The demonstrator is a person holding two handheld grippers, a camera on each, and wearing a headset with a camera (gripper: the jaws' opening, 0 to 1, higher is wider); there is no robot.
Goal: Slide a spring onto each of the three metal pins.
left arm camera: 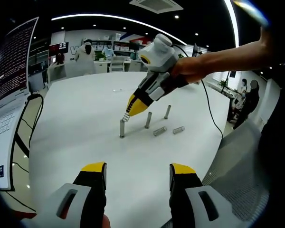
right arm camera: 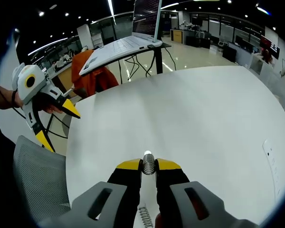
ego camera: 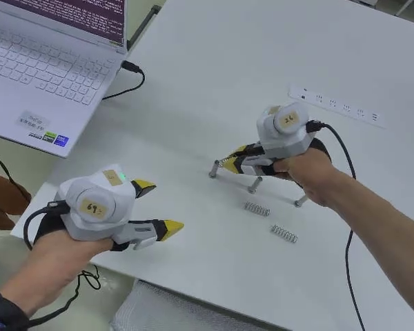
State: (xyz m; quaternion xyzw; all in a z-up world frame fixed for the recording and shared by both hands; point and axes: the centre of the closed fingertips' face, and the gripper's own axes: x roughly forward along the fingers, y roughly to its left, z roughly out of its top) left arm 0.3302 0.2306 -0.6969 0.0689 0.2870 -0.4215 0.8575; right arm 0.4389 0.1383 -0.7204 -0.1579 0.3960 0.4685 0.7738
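Three short metal pins stand upright in a row on the white table: left pin (ego camera: 214, 169), middle pin (ego camera: 255, 184), right pin (ego camera: 300, 201). My right gripper (ego camera: 229, 161) is shut on a spring (right arm camera: 148, 166) and holds it at the top of the left pin (left arm camera: 122, 128), whose tip (right arm camera: 147, 153) shows just past the jaws. Two more springs lie loose in front of the pins, one (ego camera: 257, 208) nearer them and one (ego camera: 283, 234) further right. My left gripper (ego camera: 159, 205) stands open with nothing in it near the table's front edge, well left of the pins.
An open white laptop (ego camera: 48, 62) sits at the back left with a black cable (ego camera: 127, 79) plugged in. A white power strip (ego camera: 338, 107) lies at the back right. A grey mesh chair back (ego camera: 159, 307) is below the table's front edge.
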